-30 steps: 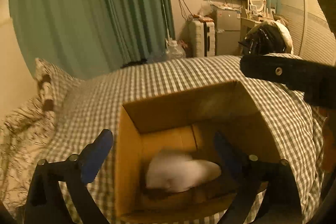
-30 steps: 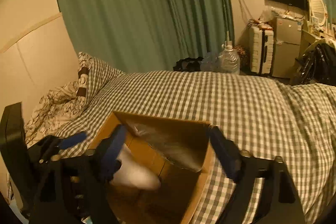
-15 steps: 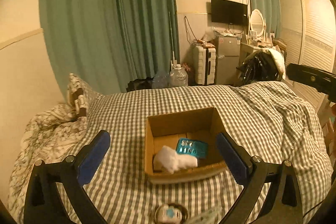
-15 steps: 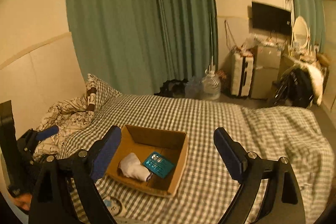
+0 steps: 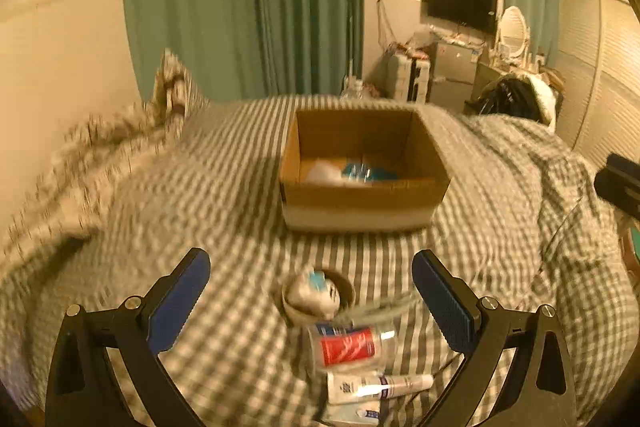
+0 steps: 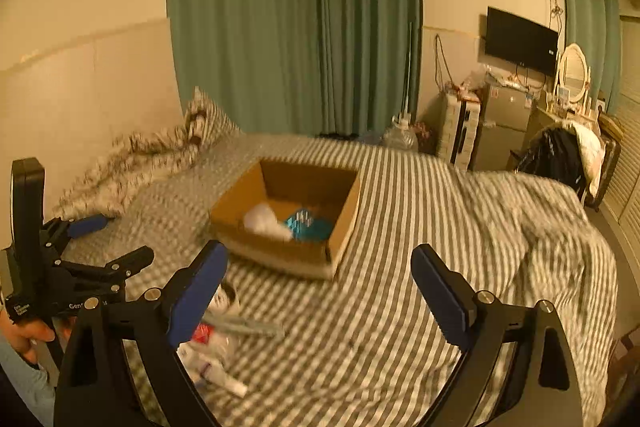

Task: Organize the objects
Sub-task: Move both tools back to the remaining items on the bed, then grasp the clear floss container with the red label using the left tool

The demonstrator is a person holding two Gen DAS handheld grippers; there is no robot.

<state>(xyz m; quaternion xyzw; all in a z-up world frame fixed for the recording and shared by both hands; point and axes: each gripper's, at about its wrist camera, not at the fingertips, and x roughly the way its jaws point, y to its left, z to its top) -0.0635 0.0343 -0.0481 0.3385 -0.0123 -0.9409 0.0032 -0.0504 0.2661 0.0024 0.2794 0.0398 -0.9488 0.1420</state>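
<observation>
At lower centre of left wrist frame, small items pile lies on checked bed cover, between wide-open jaws of left gripper, nothing held. Cardboard box sits above, at frame centre, white cloth inside. Right gripper also wide open, empty; box above jaws, pile behind left finger.

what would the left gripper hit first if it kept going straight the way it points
Probably the round tin lying between the open left gripper fingers on the checked bedspread, ahead of the cardboard box; blur leaves depth unclear.

Tube before box on bed
</observation>
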